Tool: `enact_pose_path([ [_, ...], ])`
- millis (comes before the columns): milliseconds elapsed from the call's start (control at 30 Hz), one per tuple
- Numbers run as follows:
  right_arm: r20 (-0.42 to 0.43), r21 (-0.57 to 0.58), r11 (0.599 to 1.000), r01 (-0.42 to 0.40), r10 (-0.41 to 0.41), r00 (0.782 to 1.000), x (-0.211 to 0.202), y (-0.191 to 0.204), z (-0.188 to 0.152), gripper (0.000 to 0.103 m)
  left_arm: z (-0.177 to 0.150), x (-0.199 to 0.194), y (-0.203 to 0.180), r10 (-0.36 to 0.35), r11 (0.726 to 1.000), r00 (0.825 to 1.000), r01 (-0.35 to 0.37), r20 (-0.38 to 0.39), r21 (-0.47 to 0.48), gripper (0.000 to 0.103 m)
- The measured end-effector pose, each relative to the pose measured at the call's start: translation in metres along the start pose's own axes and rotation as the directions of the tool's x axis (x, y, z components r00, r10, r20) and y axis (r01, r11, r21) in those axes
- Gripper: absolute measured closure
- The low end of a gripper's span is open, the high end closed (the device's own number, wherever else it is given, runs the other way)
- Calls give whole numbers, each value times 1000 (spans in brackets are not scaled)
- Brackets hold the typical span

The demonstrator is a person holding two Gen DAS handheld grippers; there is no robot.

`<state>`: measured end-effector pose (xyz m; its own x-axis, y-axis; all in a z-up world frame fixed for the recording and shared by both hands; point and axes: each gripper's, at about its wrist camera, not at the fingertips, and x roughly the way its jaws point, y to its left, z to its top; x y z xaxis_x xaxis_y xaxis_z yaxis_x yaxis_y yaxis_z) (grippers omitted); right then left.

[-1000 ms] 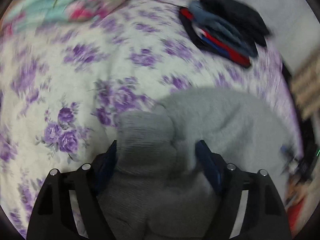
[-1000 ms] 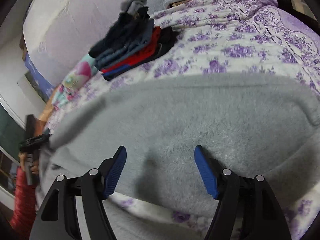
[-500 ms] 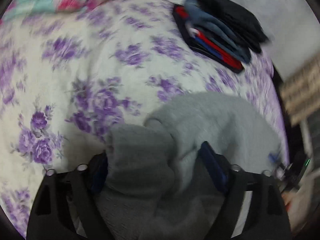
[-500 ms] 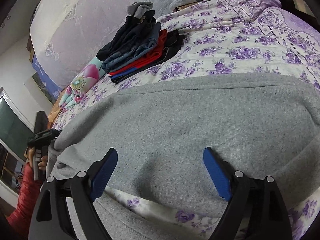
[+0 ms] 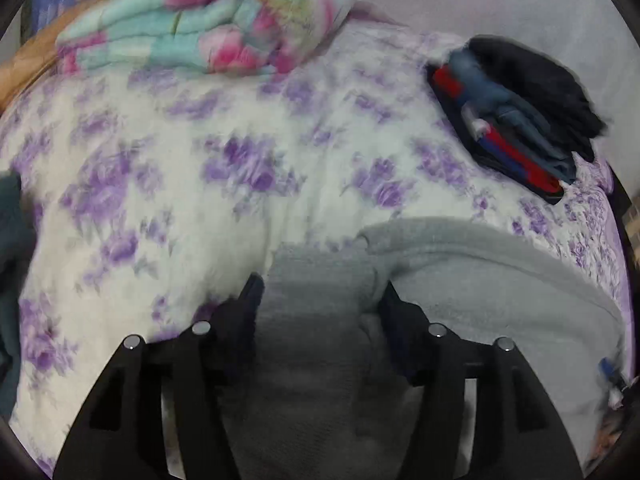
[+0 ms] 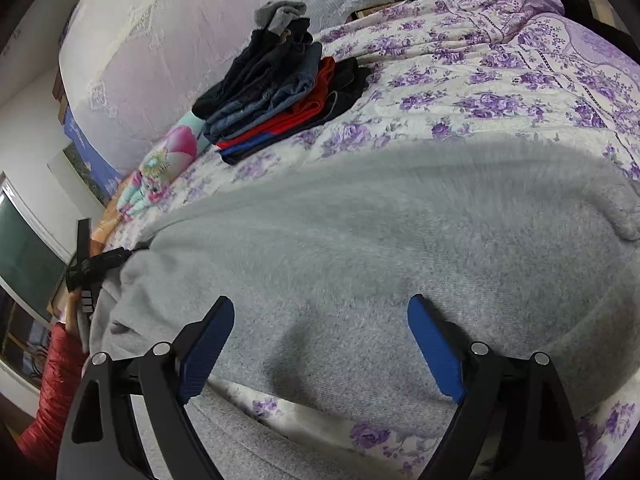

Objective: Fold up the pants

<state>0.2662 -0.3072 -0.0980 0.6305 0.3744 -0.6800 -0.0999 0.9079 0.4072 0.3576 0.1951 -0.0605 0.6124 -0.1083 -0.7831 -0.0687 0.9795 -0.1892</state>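
Note:
Grey sweatpants (image 6: pixel 400 220) lie spread across the flowered bedspread (image 6: pixel 500 80). My right gripper (image 6: pixel 320 320) hovers just over their near edge; its jaws are opening wide, and no fabric is pinched between the blue pads (image 6: pixel 436 356). In the left wrist view the ribbed cuff end of the pants (image 5: pixel 316 280) fills the gap of my left gripper (image 5: pixel 320 292). Those jaws are closing, with both fingers pressed into the bunched cloth. The rest of the pants (image 5: pixel 500 280) trails off to the right. In the right wrist view the left gripper (image 6: pixel 96 268) shows at the pants' far left end.
A stack of folded dark, blue and red clothes (image 6: pixel 280 92) sits near the headboard, also seen as a stack (image 5: pixel 520 112) at upper right. A colourful rolled blanket (image 5: pixel 200 20) lies at the bed's far side. A red sleeve (image 6: pixel 56 380) is at the lower left.
The left gripper's jaws have narrowed onto the bunched cuff, and its view has swung toward the colourful blanket. The right gripper's jaws have spread wider while the hand stayed put.

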Motion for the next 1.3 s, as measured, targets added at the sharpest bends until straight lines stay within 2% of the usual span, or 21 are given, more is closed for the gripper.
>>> enact_pose_path([
  [67,-15,-24,999,22,-22,1000,3,5,1,11,1,-13,-10,45,998,999,-46,19,39,38],
  [133,-16,-38,998,54,-54,998,2,8,1,11,-2,-40,-14,64,996,992,-70,106,49,38],
  [200,44,-60,990,127,-125,991,-11,19,0,11,-12,-79,-12,-8,997,986,-5,169,73,37],
  [267,103,-74,993,95,-87,991,-24,31,-1,11,-25,-104,-11,-89,992,980,72,177,105,22],
  [300,114,-80,994,67,-58,992,-27,39,-1,11,-34,-111,-13,-117,986,981,95,155,139,17],
  [333,111,-91,994,55,-44,993,-25,46,-1,10,-43,-110,-18,-112,978,986,88,124,187,14],
  [367,91,-113,992,52,-42,995,-19,56,-3,9,-52,-104,-20,-61,974,993,36,106,223,14],
  [400,53,-144,987,67,-60,997,-8,64,-5,9,-60,-93,-20,28,966,996,-50,90,254,14],
  [433,13,-174,980,96,-95,995,4,70,-8,9,-67,-74,-18,123,951,991,-135,60,279,12],
  [467,-40,-211,967,142,-153,987,19,73,-12,9,-77,-52,-5,163,950,986,-152,-18,272,10],
  [500,-106,-239,957,164,-193,975,36,71,-18,6,-81,-48,9,114,967,993,-107,-15,230,8],
  [633,-85,-231,960,158,-181,980,25,64,-20,6,-79,-70,23,77,985,997,-74,-12,154,9],
  [767,-9,-165,985,59,-61,998,7,53,-18,6,-60,-88,25,29,990,998,-36,56,135,9],
  [867,60,-139,990,-18,27,998,-3,50,-13,6,-31,-86,17,15,991,994,-30,108,131,8],
  [933,33,-128,991,-43,48,998,2,47,-11,6,-12,-74,12,1,993,996,-12,91,121,5],
  [1033,-31,-62,997,-53,52,998,16,37,-8,6,15,-24,14,17,997,1000,-16,-10,71,5],
  [1100,-28,-33,996,-77,76,997,16,33,-9,6,21,4,21,-34,999,995,35,-93,4,5],
  [1200,-29,-42,997,-68,66,997,18,35,-11,6,22,4,15,-36,998,998,39,-54,55,5],
  [1300,-16,-67,997,-38,37,999,17,41,-9,7,20,-1,15,-77,994,997,79,-30,74,22],
])
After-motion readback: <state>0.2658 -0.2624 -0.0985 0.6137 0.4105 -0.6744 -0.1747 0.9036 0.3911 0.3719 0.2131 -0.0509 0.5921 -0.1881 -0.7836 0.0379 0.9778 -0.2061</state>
